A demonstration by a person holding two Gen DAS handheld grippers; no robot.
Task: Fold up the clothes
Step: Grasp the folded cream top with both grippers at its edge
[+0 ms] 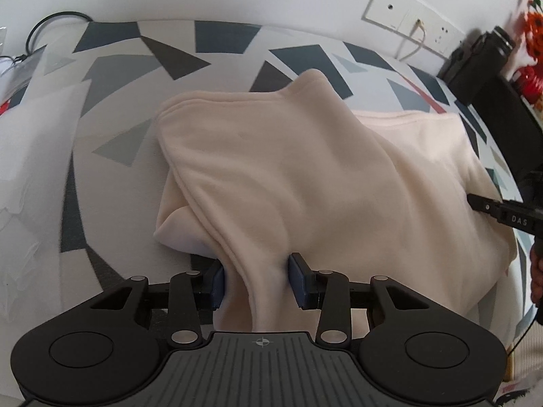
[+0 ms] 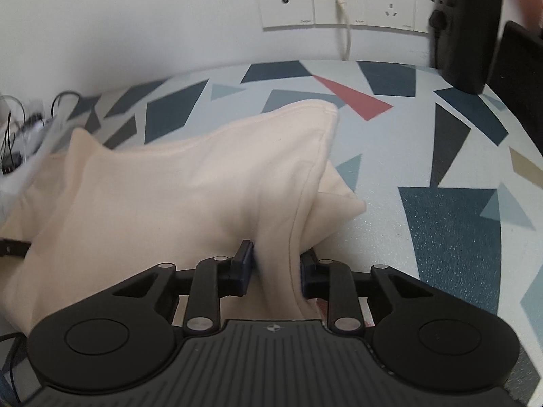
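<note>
- Here, left tool (image 1: 256, 279) points steeply down at the tabletop (image 1: 112, 78), blue pads on either side of a bunched edge of the cream fleece garment (image 1: 305, 176); left pad touches the cloth, right pad looks just shy of it, so a firm clamp I cannot tell.
- Right tool (image 2: 276, 268) also tilted steeply down, pads pressed together on a pinched fold of the same garment (image 2: 190, 186), cloth rising into a peak between them.
- Garment lies in a rumpled, partly folded heap on the patterned tabletop, near edge lifted at both tools, far corners resting on the surface.
- Right tool's finger (image 1: 499, 212) shows at the right edge of the left wrist view, touching the garment's side; white letters "DAS" readable on it.
- Tabletop cover: white with grey, dark blue and one red triangle (image 2: 353, 96).
- Wall sockets (image 2: 339, 1) behind, cream cable (image 2: 345, 30) plugged in.
- Black box-like object (image 2: 468, 30) at the far right of the tabletop, contents not visible.
</note>
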